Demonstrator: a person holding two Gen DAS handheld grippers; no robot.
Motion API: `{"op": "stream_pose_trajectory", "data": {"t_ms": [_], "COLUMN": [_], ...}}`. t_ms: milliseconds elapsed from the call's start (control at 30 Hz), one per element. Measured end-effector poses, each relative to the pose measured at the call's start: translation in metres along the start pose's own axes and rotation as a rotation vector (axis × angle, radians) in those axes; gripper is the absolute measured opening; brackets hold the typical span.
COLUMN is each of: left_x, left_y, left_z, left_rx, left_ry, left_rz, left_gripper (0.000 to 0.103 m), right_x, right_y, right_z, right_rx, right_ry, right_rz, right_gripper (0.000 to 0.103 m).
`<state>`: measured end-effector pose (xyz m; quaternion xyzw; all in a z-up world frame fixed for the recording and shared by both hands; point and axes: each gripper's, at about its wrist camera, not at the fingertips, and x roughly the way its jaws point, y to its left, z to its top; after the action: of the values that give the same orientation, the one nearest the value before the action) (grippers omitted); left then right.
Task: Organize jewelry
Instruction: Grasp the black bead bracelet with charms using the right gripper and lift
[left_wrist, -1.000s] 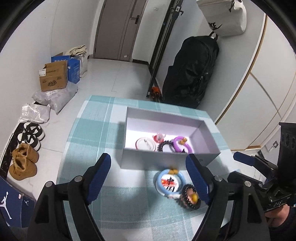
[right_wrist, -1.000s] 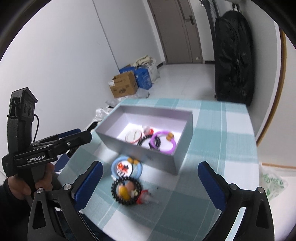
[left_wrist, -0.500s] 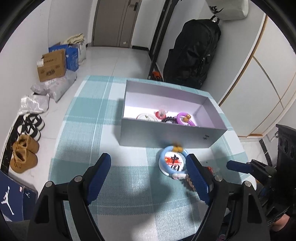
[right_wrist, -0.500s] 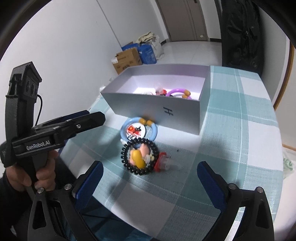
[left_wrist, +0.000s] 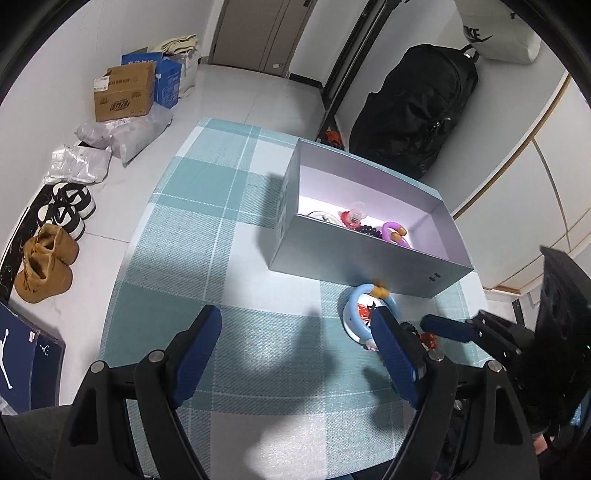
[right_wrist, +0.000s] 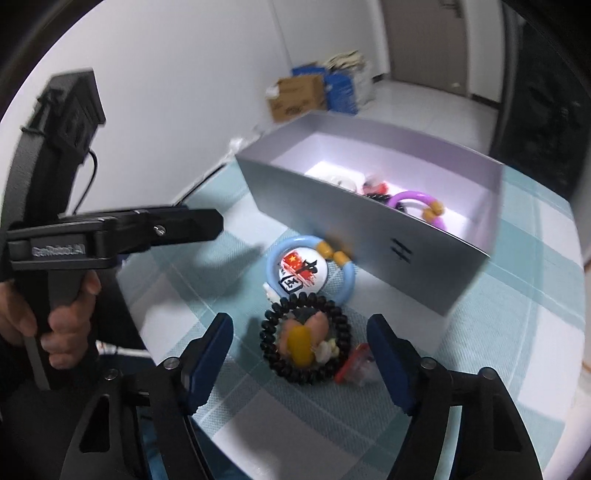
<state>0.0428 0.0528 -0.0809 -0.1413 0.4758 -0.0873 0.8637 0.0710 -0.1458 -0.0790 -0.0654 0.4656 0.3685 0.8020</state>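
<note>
One open grey box (left_wrist: 354, 254) is sitting on the teal checked tablecloth (left_wrist: 192, 258), and at least four pieces are lying inside it: one purple bangle with amber beads (right_wrist: 417, 205), one dark beaded bracelet (left_wrist: 369, 230), one small red and clear piece (left_wrist: 352, 216), and one white round piece (left_wrist: 319, 216) partly hidden by the near wall. Outside the box, four more pieces are lying on the cloth in a cluster: one light blue bangle with two amber beads (right_wrist: 347, 282) touching the box's near wall, one white round badge with red and black print (right_wrist: 301, 273) sitting inside that bangle, one black beaded bracelet (right_wrist: 306, 341) ringing a few pale pink, yellow and white beads, and one small red and clear trinket (right_wrist: 356, 365) just beside it. The right gripper (right_wrist: 301, 363) is hovering with its two blue-padded fingers spread wide, holding nothing; the black beaded bracelet is lying between the fingertips, and the red trinket is sitting just inside the right pad. The left gripper (left_wrist: 297, 356) is also standing wide open and empty, over bare cloth, with the cluster lying by its right finger (left_wrist: 393, 354), which is partly hiding the blue bangle.
</note>
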Motion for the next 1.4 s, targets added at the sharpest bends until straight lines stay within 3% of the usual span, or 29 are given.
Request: {"op": "stream_pose_trajectory", "data": {"t_ms": [133,233,400,567,800,1033,1233,1267,1400], "left_x": [0.000,0.001,0.003,0.001,-0.002,-0.005,0.006,0.009,0.019], "left_y": [0.001,0.002,0.001,-0.005,-0.016,-0.047,-0.077,-0.080,-0.082], "left_z": [0.002,0.003,0.003,0.002,-0.005,-0.025,-0.040,-0.042,-0.044], "left_rx": [-0.005,-0.006,0.003,0.027,0.085,0.217,0.347,0.351,0.339], "left_ry": [0.004,0.009,0.015,0.010,0.021,0.052,0.088,0.090,0.112], "left_rz": [-0.006,-0.011,-0.013,-0.015,-0.041,-0.128,-0.114,-0.107,-0.078], "left_gripper": [0.080,0.080,0.080,0.080,0.080,0.079,0.079,0.078,0.056], "right_x": [0.005,0.005,0.000,-0.013,-0.037,-0.068,-0.085,-0.087,-0.092], "right_y": [-0.005,-0.007,-0.013,-0.015,-0.036,-0.053,-0.059,-0.060,-0.060], "right_z": [0.003,0.004,0.003,0.003,0.004,0.000,-0.008,-0.009,-0.014], "right_rx": [0.018,0.027,0.063,0.075,0.205,0.306,0.336,0.340,0.347], "right_ry": [0.027,0.030,0.017,-0.030,-0.137,-0.247,-0.277,-0.279,-0.286], "right_rz": [0.025,0.043,0.053,0.075,0.147,0.150,0.142,0.142,0.141], "right_gripper": [0.065,0.051,0.044,0.043,0.043,0.043,0.043,0.043,0.043]}}
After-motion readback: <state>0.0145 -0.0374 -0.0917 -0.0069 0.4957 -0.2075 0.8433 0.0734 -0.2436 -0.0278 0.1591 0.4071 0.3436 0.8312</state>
